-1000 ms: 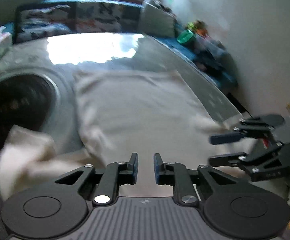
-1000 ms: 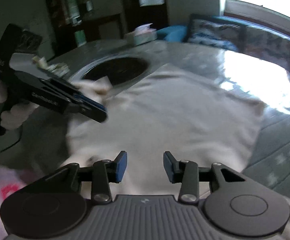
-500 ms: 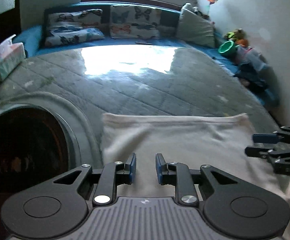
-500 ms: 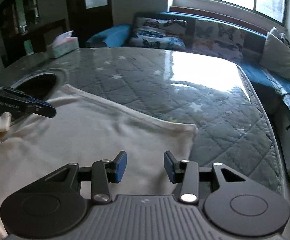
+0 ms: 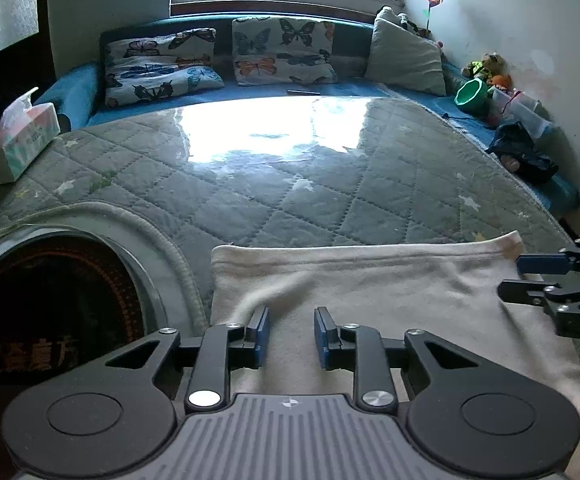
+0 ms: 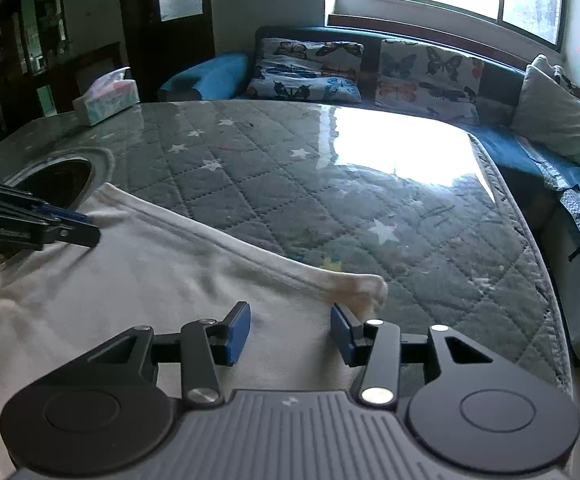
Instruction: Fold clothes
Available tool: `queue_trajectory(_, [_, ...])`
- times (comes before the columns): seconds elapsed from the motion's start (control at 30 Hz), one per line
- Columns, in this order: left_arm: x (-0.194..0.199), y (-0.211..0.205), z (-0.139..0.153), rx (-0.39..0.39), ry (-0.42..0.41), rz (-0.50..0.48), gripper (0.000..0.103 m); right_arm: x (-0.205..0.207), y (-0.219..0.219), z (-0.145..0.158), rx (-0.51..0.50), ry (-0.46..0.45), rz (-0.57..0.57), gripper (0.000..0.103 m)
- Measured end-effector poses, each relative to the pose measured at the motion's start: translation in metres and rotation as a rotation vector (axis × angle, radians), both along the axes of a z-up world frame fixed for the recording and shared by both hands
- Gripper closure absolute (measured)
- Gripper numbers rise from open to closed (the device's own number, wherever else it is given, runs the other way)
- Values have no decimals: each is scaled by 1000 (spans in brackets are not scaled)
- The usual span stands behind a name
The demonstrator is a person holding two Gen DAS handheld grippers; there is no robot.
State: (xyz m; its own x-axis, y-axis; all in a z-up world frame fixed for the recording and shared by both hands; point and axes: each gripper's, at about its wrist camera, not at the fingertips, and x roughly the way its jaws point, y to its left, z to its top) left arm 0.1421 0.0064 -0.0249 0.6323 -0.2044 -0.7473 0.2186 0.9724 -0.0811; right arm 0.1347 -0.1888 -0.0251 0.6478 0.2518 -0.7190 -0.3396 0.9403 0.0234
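A tissue box (image 5: 16,138) sits far left, a round dark opening (image 5: 50,312) beside my cream garment (image 5: 369,292) — flat on the quilted grey table (image 5: 309,200); my left gripper (image 5: 291,334) and right gripper (image 6: 290,330) hover over it, jaws opening, gripping nothing.

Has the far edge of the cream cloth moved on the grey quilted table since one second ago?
Yes. The cream cloth has been pulled back toward the camera: its far edge has drawn away from the bright window glare on the grey quilted table.
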Motion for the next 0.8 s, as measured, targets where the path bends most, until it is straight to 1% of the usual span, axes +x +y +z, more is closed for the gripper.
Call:
queue_trajectory(0.17, [-7,2,3,24,-6,10,75,-22,11,10,-1,-10,49,56])
queue_trajectory(0.27, [-15,3,6,51,-24,18,73,-38,21,16,-5,-20,85,53])
queue_trajectory(0.33, [-21,4,9,70,-39,24,69,-49,27,19,-7,-24,106,53])
queue_trajectory(0.4, [-28,4,13,84,-59,27,66,-59,33,21,-11,-26,127,51])
queue_trajectory(0.47, [-34,5,16,98,-77,32,65,-70,39,23,-14,-28,143,49])
queue_trajectory(0.63, [-48,9,24,120,-109,48,61,-93,52,23,-25,-33,174,48])
queue_trajectory(0.73, [-57,10,27,129,-129,55,58,-103,57,22,-24,-30,180,48])
queue_trajectory(0.8, [-62,11,29,139,-139,58,56,-111,59,21,-17,-25,179,46])
